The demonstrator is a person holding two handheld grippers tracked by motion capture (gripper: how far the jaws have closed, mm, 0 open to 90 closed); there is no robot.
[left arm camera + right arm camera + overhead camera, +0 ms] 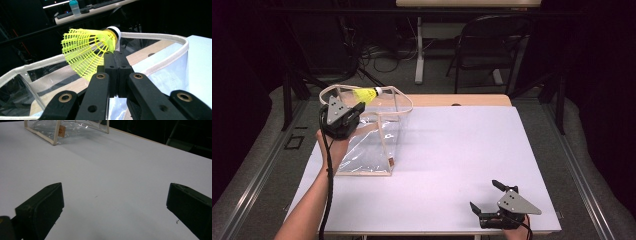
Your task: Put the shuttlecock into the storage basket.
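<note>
Table [452, 165]: wide bare white surface between the two hands, right and near parts free. Clear pouch [372, 145] stands at far left, close to the left edge, mouth open upward. Left gripper [357, 107] raised at the pouch's rim, jaws pressed together on the skirt of a yellow shuttlecock [366, 95], which hangs over the open mouth. Right gripper [487, 197] low at the near right corner, jaws spread wide, holding nothing.
</note>
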